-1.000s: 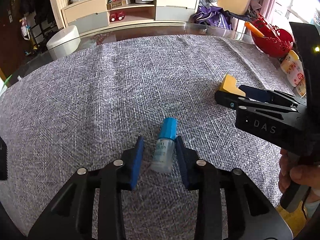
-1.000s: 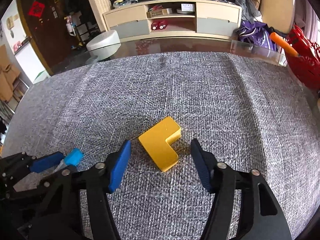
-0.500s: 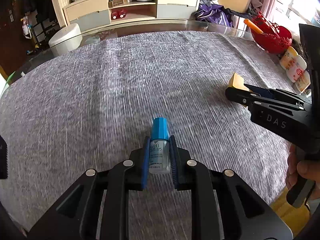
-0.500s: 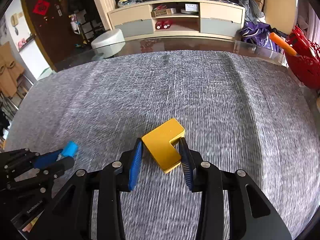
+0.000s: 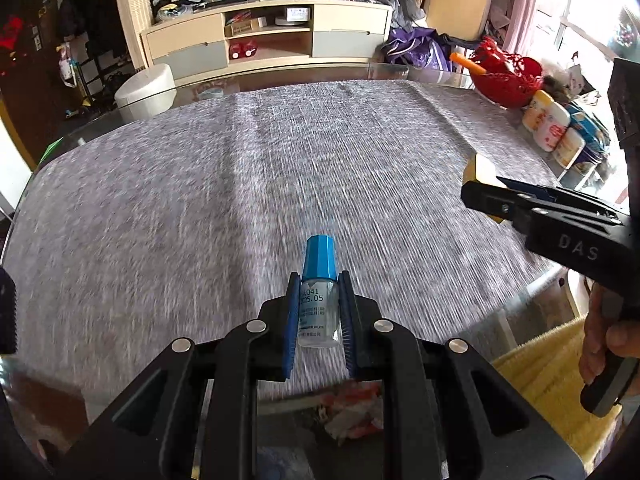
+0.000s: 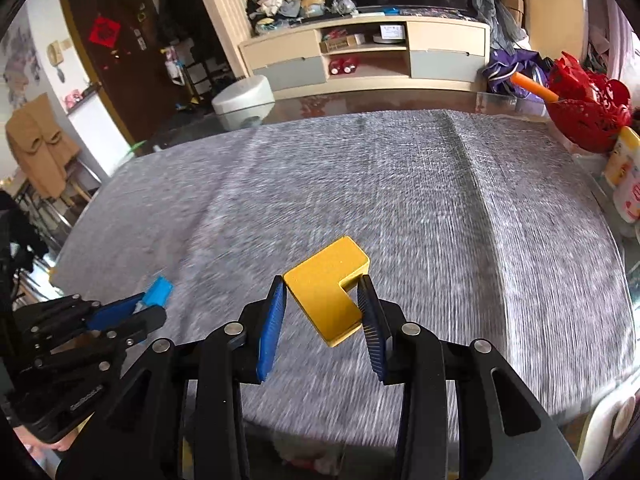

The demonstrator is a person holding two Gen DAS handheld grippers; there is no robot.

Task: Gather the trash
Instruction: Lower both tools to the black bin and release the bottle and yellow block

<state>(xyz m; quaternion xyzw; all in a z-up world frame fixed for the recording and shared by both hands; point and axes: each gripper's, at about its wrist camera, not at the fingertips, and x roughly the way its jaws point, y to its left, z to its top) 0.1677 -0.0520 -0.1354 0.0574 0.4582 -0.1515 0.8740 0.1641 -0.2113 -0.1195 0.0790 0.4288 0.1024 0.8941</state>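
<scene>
My left gripper is shut on a small clear bottle with a blue cap and holds it above the near edge of the grey cloth-covered table. My right gripper is shut on a yellow L-shaped block, also lifted over the near edge. The right gripper shows at the right of the left wrist view, the block's tip peeking out. The left gripper with the blue cap shows at the lower left of the right wrist view.
A red basket with an orange stick and several small bottles stand at the table's right edge. Below the near edge lies something with crumpled wrappers. A yellow mat lies on the floor at right.
Both grippers closed on their objects, the left on the bottle and the right on the yellow block, then lifted and pulled back toward the table's near edge.
</scene>
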